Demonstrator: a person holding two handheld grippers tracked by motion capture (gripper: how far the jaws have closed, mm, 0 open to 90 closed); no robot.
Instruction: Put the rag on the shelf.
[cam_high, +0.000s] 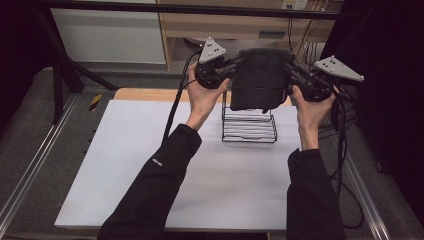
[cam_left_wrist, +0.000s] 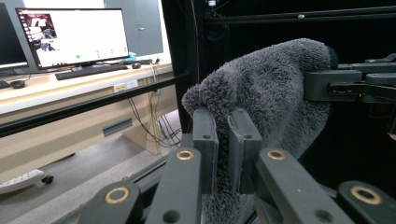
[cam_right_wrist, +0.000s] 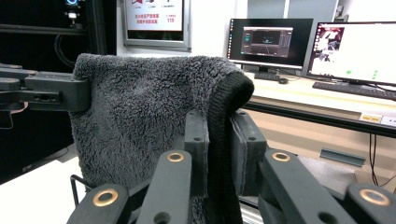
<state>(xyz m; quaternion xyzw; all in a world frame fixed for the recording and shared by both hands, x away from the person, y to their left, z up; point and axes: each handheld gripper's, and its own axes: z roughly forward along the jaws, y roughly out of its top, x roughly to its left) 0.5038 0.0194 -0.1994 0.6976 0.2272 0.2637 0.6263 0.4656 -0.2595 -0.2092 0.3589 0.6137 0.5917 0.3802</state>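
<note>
A dark grey fleece cloth (cam_high: 259, 79) hangs stretched between my two grippers, above a black wire rack (cam_high: 249, 126) that stands on the white table sheet (cam_high: 150, 165). My left gripper (cam_high: 235, 66) is shut on the cloth's left upper corner; in the left gripper view the fleece (cam_left_wrist: 271, 93) is pinched between my jaws (cam_left_wrist: 223, 140), with the other gripper's jaws (cam_left_wrist: 327, 85) clamped at the far corner. My right gripper (cam_high: 289, 70) is shut on the right upper corner, where the cloth's knitted edge (cam_right_wrist: 224, 116) runs down between my jaws (cam_right_wrist: 218, 140). The cloth's lower edge hides the rack's top.
A wooden desk (cam_left_wrist: 70, 88) with monitors (cam_right_wrist: 355, 46) and a keyboard stands beyond the table. A black frame bar (cam_high: 200, 9) crosses the far side. Cables (cam_high: 345, 150) trail along the right edge, beside a metal rail (cam_high: 370, 205).
</note>
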